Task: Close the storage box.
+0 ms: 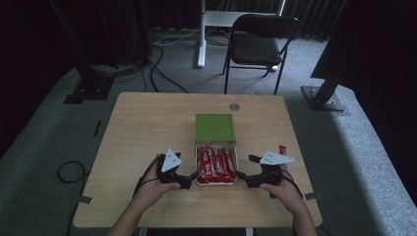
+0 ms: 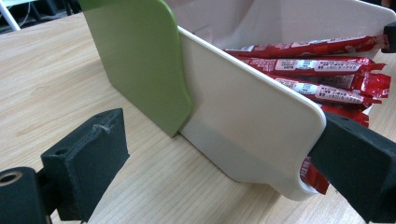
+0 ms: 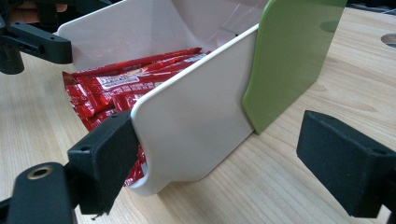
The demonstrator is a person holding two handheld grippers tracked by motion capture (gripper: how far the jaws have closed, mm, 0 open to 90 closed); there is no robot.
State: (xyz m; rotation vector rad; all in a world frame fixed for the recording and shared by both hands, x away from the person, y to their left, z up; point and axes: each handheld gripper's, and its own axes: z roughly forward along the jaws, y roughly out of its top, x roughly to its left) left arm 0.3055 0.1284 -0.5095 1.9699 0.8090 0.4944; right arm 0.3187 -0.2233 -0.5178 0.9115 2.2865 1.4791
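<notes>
A white box (image 1: pixel 235 162) lies mid-table, its green lid (image 1: pixel 214 127) slid towards the far end. Several red snack packets (image 1: pixel 214 164) lie in its uncovered near half. My left gripper (image 1: pixel 193 177) is at the box's near left corner. In the left gripper view it (image 2: pixel 224 173) is open, its jaws either side of the white side wall (image 2: pixel 243 116), one at the packets' (image 2: pixel 322 65) ends. My right gripper (image 1: pixel 241 176) mirrors it at the near right corner. It (image 3: pixel 226 164) is open astride the right wall (image 3: pixel 196 126), beside the lid (image 3: pixel 289 56) and the packets (image 3: pixel 116 86).
One loose red packet (image 1: pixel 282 148) lies on the table right of the box. A round grommet hole (image 1: pixel 234 106) sits near the far edge. Beyond the table stand a black chair (image 1: pixel 258 42) and stand legs with cables on the carpet.
</notes>
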